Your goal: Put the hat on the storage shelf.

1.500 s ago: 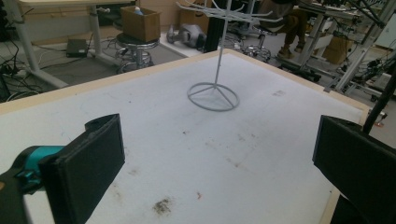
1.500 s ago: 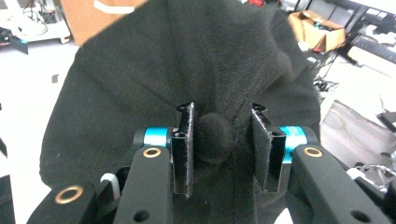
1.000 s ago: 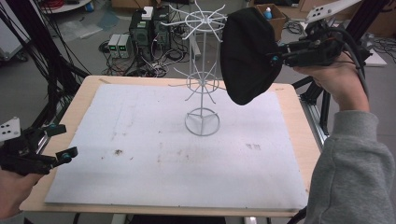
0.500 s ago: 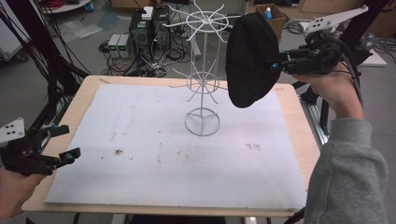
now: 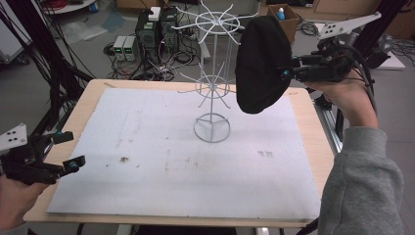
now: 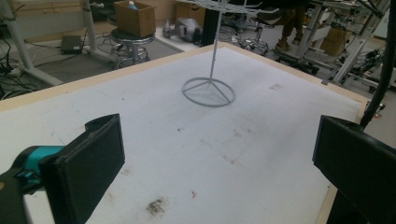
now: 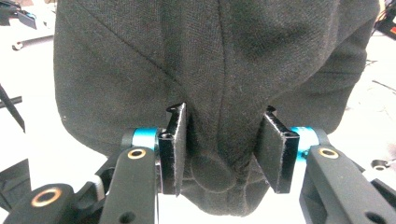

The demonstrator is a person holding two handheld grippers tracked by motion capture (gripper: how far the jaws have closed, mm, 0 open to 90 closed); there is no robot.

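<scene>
A black cap [image 5: 259, 63] hangs in the air to the right of a white wire rack [image 5: 212, 73], level with the rack's upper spokes. My right gripper [image 5: 288, 73] is shut on the black cap [image 7: 219, 70], its two pads pinching the fabric around the top button [image 7: 211, 171]. The rack stands on a round wire base [image 5: 212, 128] at the middle back of the white mat [image 5: 147, 161]. My left gripper [image 5: 66, 149] stays low over the table's front left corner, open, with nothing between its pads [image 6: 88, 163]. The rack base [image 6: 208, 91] lies ahead of it.
The mat covers a wooden table [image 5: 303, 98] and carries a few small brown stains [image 5: 123, 159]. Behind the table sit electronics boxes [image 5: 147, 29], cables and a cardboard box [image 5: 281, 13]. Black frame poles [image 5: 44, 63] stand at the left.
The right gripper has lifted the cap a little higher and slightly left, closer to the rack's top ring. The left gripper has barely moved.
</scene>
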